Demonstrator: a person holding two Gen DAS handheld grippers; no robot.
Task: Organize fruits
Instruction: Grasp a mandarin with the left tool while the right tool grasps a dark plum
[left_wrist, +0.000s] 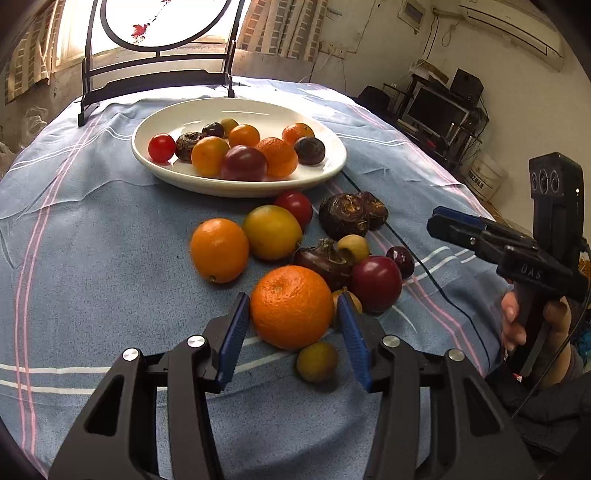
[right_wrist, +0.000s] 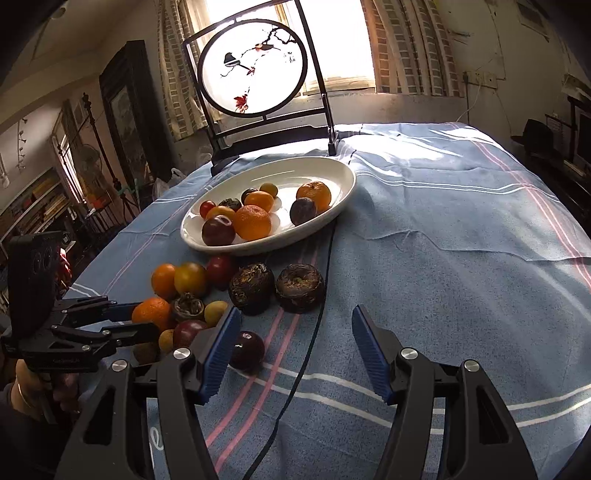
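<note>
A white plate (left_wrist: 236, 189) (right_wrist: 334, 173) at the back of the blue striped cloth holds several mandarins, plums and tomatoes. In front of it lies a loose cluster of fruit: an orange citrus (left_wrist: 219, 250), a yellow one (left_wrist: 272, 232), a red tomato (left_wrist: 295, 207), two dark brown fruits (left_wrist: 343, 216) (right_wrist: 299, 287) and a red plum (left_wrist: 376, 283). My left gripper (left_wrist: 291, 332) (right_wrist: 146, 317) is shut on a mandarin (left_wrist: 291, 306) (right_wrist: 149, 309) that rests on the cloth. My right gripper (right_wrist: 295, 332) (left_wrist: 436, 221) stands open and holds nothing; a small dark plum (right_wrist: 247, 350) (left_wrist: 400, 256) lies just by its left finger.
A black-framed round painted screen (left_wrist: 159, 74) (right_wrist: 255, 66) stands behind the plate. A black cable (right_wrist: 317, 325) (left_wrist: 424, 266) runs across the cloth from the plate toward me. A small yellow-green fruit (left_wrist: 317, 362) lies under the left gripper. Bare cloth (right_wrist: 461, 240) spreads to the right.
</note>
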